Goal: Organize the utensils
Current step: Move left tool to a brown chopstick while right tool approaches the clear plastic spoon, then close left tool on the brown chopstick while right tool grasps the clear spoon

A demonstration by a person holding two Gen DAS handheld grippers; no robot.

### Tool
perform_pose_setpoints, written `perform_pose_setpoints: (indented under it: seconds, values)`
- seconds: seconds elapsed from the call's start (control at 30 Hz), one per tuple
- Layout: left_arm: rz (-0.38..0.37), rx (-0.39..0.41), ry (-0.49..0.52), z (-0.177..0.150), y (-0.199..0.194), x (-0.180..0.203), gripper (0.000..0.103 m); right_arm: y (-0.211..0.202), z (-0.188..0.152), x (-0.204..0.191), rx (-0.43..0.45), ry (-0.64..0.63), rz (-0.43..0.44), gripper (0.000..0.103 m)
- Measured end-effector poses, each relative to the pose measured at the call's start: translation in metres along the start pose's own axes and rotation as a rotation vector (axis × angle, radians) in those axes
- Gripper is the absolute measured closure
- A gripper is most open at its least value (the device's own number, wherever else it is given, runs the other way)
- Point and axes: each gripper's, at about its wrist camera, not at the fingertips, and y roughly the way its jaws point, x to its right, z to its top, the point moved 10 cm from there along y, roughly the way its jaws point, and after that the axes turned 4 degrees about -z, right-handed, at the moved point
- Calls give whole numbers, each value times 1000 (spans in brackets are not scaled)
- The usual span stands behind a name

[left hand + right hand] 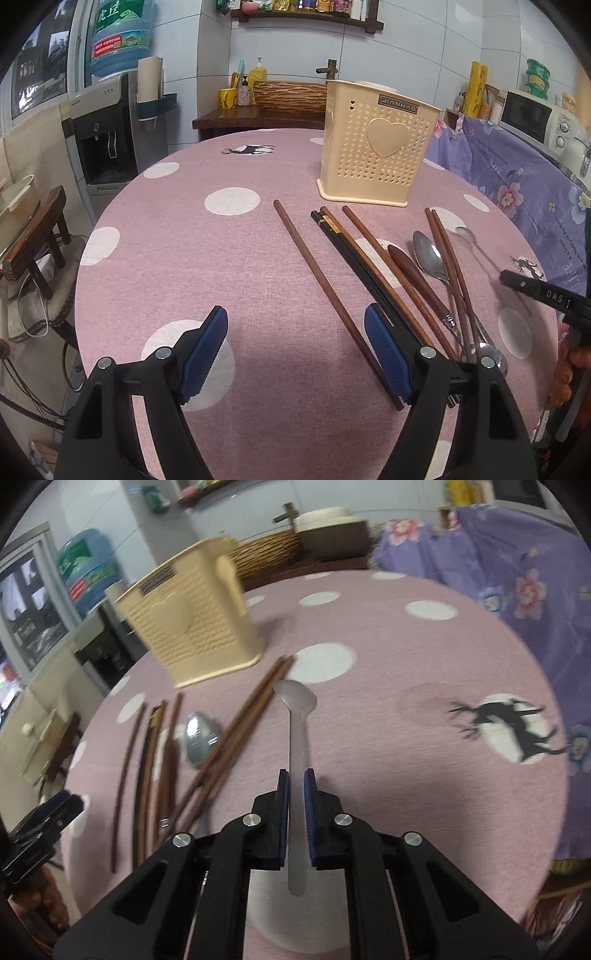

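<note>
Right wrist view: motion-blurred; holder and chopstick edges smeared, fine detail unreadable.
Right gripper (296,788): clamped on the handle of a steel spoon (297,734); blue pads pinch the handle from both sides, only the handle's width between them.
Held spoon: bowl points away from camera toward the holder, handle end sticks out behind the pads; whether the bowl touches the desk, can't tell.
Left wrist view: sharp; right edge cut off by the fisheye rim, the right gripper body (543,291) only partly in frame.
Left gripper (295,332): spread wide, holding nothing, hovering over the pink polka-dot tablecloth (184,240) on the desk.
Right-side pad (386,350): overlaps the near ends of the chopsticks in view; contact or not, can't tell.
Utensil holder (376,147): cream plastic, perforated, heart on front, upright at the far side of the desk; inside hidden.
Chopsticks: one brown chopstick (332,295) lies alone at left; just beside it a black pair (354,262) with gold bands; then more brown ones; another brown pair (448,266) further right, lying over a spoon handle.
Second spoon (428,258): on the desk, bowl up, between chopstick groups; handle runs under the brown pair.
Wooden-handled utensil (417,280): metal ferrule visible, working end hidden by the gripper; type unclear.
Near ends of all utensils: hidden behind the left gripper's finger.
</note>
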Motion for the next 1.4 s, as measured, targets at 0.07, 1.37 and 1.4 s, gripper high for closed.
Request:
perform_pose_setpoints:
  seconds: [0.07, 1.37, 1.4]
  values:
    - [1, -2, 6, 0, 2, 2, 27, 1, 1, 10, -3, -23, -47, 94]
    - [63, -249, -45, 62, 116, -10, 90, 61, 41, 10, -101, -159, -163, 51]
    - [60, -253, -48, 63, 117, -11, 90, 62, 42, 9, -102, -161, -165, 51]
